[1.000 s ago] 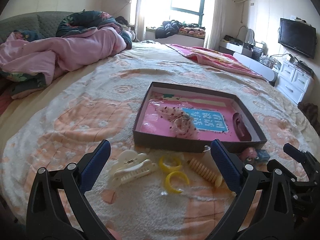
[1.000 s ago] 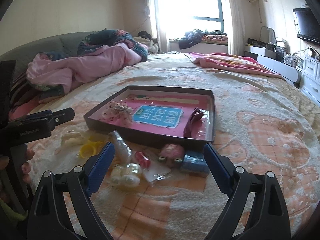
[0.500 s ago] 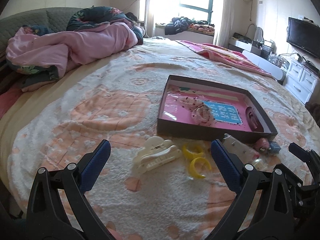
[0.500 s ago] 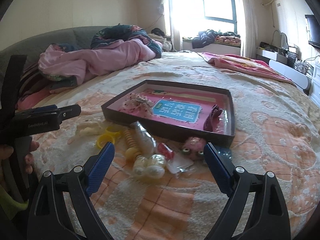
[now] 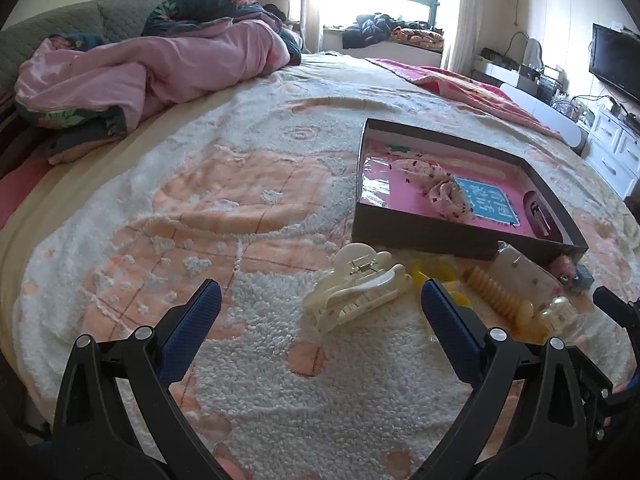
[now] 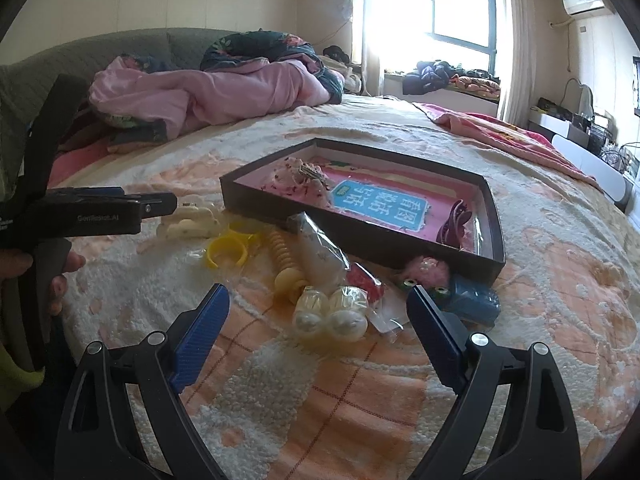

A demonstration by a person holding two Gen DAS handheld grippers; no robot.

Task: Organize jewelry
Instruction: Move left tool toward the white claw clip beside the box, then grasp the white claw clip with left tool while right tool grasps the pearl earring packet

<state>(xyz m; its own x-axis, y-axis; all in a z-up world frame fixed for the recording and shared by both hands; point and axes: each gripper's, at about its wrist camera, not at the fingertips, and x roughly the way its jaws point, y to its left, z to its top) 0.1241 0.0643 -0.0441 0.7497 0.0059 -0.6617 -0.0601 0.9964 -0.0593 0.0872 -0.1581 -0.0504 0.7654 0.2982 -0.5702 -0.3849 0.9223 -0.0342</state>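
Observation:
A dark shallow box with a pink floor lies on the bed; it holds a dotted pink scrunchie and a dark purple clip. In front of the box lie a cream claw clip, yellow open rings, a ribbed cream clip, a clear packet, two pearly pieces, a pink fuzzy piece and a blue piece. My left gripper is open and empty, just before the claw clip. My right gripper is open and empty around the pearly pieces.
A rumpled pink quilt lies at the bed's head. A pink blanket lies at the far right edge. A white dresser with a TV stands to the right. The left gripper also shows in the right wrist view.
Both views have swung left, so the box now sits further right. The left gripper has come closer to the cream claw clip. The right gripper has neared the pearly pieces. Both stay open.

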